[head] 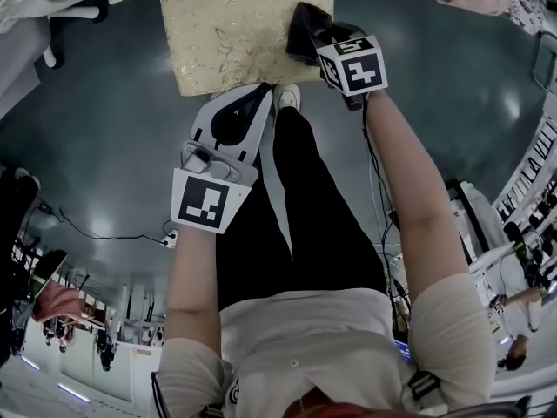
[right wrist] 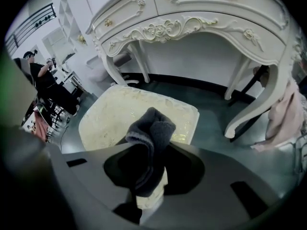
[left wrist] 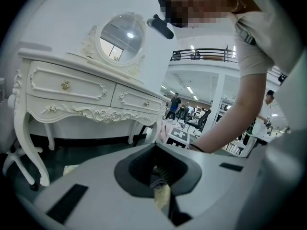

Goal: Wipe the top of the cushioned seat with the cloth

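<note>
Holding the cloth (right wrist: 149, 139) clamped, right gripper (head: 302, 43) at upper centre | cloth seemingly touching the seat (head: 228, 35) near its right edge | left gripper (head: 262, 91) jaws together, just below the seat.

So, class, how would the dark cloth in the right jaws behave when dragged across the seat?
Probably floppy: the dark grey cloth bunches and folds over above the jaws. Likely light, since one pinch holds it all. Its fuzzy knit may drag rather than slide on the patterned cushioned seat.
</note>
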Demonstrator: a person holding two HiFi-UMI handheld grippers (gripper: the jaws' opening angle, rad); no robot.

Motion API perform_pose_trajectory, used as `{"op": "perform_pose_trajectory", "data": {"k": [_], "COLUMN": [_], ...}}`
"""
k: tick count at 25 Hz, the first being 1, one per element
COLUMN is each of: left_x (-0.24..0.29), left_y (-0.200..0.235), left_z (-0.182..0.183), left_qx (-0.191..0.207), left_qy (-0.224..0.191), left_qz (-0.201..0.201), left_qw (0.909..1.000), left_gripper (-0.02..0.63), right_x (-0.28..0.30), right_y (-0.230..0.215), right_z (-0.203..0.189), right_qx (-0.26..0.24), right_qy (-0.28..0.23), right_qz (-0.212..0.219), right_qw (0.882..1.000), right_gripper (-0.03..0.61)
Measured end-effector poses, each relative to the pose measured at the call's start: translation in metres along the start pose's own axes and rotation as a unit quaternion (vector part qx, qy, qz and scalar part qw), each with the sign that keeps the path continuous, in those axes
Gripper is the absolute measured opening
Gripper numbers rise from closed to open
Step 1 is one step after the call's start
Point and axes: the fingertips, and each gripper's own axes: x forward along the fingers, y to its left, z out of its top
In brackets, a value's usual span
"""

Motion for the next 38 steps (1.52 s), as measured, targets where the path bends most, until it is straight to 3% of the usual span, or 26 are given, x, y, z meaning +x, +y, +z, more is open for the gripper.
{"op": "perform_pose_trajectory", "data": {"k": [8,11,16,21,26,33,38], "left_x": [0.006,0.002,-0.010,-0.033,-0.072,-0.131,-0.170], "left_y": [-0.021,-0.027,-0.037,-0.037,-0.012,0.029,0.061], "left_z": [-0.013,-0.011,-0.001,0.001,0.009,-0.019,-0.033], "left_qx": [0.012,0.007,0.002,0.059,-0.007,0.020,0.005], "left_qy": [0.019,0.010,-0.003,0.019,-0.020,0.009,0.013], "left_qz": [0.004,0.014,0.005,-0.037,-0.009,0.009,0.032], "left_qw": [0.9997,0.9998,1.0000,0.9974,0.9997,0.9997,0.9994], "left_gripper": [0.012,0.012,0.012,0.013,0.012,0.014,0.012], "right_x": [-0.011,-0.018,-0.045,-0.060,-0.059,-0.023,0.005], "right_y": [-0.041,-0.058,-0.054,-0.014,0.057,0.162,0.228], "right_z": [-0.021,-0.035,-0.030,-0.011,-0.001,0.004,0.017], "right_qx": [0.036,0.034,0.028,0.022,0.025,-0.003,-0.019], "right_qy": [0.007,0.026,0.011,-0.004,-0.017,-0.004,0.001], "right_qz": [-0.023,-0.053,-0.062,-0.059,-0.025,0.028,0.062], "right_qw": [0.999,0.998,0.998,0.998,0.999,1.000,0.998], "right_gripper": [0.094,0.084,0.083,0.083,0.083,0.083,0.083]}}
